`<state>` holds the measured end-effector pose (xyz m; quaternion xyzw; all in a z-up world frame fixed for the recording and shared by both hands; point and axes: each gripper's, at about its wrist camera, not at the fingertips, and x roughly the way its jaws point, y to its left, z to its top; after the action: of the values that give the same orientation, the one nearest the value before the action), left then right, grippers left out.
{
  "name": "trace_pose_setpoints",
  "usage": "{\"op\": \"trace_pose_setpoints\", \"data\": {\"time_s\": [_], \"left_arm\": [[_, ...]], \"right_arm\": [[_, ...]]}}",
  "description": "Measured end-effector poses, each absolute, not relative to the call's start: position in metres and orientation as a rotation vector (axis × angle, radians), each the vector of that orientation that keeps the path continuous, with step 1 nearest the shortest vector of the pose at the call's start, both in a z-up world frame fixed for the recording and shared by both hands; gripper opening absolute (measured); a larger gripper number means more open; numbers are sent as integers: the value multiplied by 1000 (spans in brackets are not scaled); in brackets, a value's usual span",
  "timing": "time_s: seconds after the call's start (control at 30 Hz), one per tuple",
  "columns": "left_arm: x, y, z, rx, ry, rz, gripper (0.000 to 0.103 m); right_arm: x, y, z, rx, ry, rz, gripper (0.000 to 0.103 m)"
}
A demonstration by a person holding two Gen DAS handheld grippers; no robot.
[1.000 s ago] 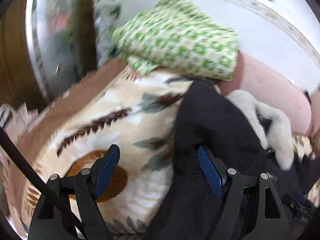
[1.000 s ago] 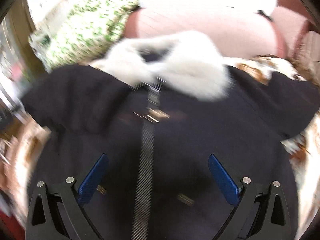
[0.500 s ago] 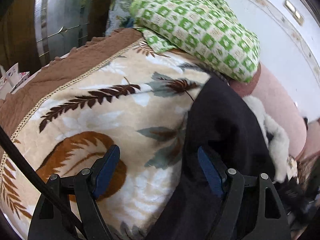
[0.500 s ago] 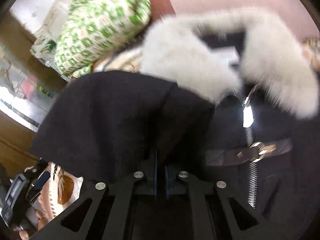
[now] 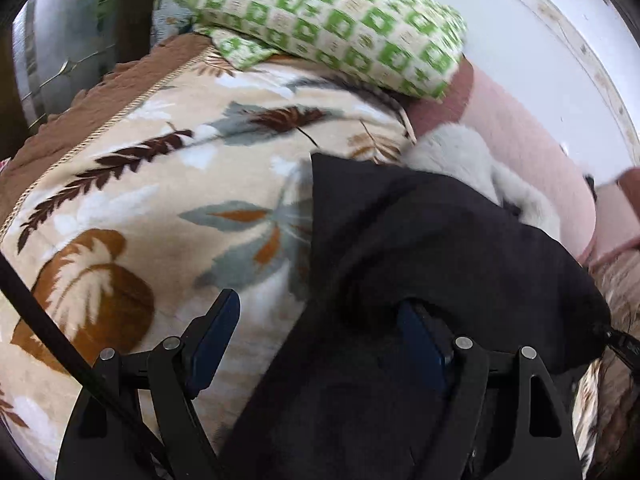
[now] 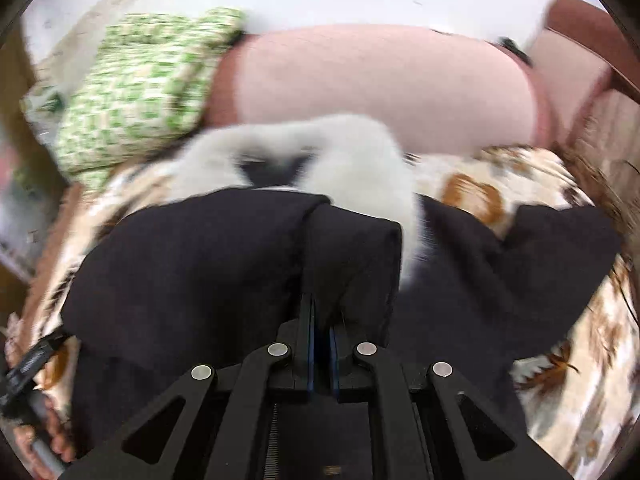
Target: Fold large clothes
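The right gripper (image 6: 322, 332) is closed, its blue pads pressed on a fold of the black coat (image 6: 240, 260), which bunches up over the fingertips. The left gripper (image 5: 320, 344) stands wide open; its left finger (image 5: 212, 336) is over the blanket (image 5: 160, 200), and its right finger (image 5: 420, 344) is partly under a hanging flap of the coat (image 5: 440, 240). Whether that finger touches the cloth I cannot tell.

The coat lies on the leaf-patterned blanket, its white fur collar (image 6: 340, 148) at 12 o'clock from the right gripper.

The right wrist view alone shows the collar as a whole loop, the coat's far sleeve (image 6: 560, 248) spreading toward 3 o'clock, and the other tool (image 6: 24, 364) at 8 o'clock at the coat's edge. The left wrist view alone shows the coat's left edge running from 12 down to 6 o'clock, the blanket's brown border (image 5: 92, 112) at 10 o'clock, and a black cable (image 5: 52, 344) crossing at 8 o'clock.

A green checked pillow (image 5: 332, 20) sits at 12 o'clock, beyond it a pink cushion (image 6: 380, 84). Open blanket lies from 9 to 11 o'clock of the left gripper, and at 4 o'clock of the right.
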<state>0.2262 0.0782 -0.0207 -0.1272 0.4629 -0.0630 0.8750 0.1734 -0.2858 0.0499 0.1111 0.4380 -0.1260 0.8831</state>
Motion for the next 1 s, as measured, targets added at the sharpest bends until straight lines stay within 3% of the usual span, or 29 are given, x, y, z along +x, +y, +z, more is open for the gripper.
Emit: {"op": "trace_pose_setpoints", "data": {"time_s": [0.4,0.57,0.83,1.0], "left_arm": [[229,36,-66,-78,1118,-75,79],[222,34,-55,-61,1115,-106,79],[226,62,-38,-254,1144,-222,79],[214,38,-23,-75,1112,-298,79]], "right_arm": [[188,-332,-46,316,1059,-388,6],[185,-342,-46,344,1039,-403,5],[152,-370,-23,444,942,-486,5],[149,-388,-36,478,962,-532,5]]}}
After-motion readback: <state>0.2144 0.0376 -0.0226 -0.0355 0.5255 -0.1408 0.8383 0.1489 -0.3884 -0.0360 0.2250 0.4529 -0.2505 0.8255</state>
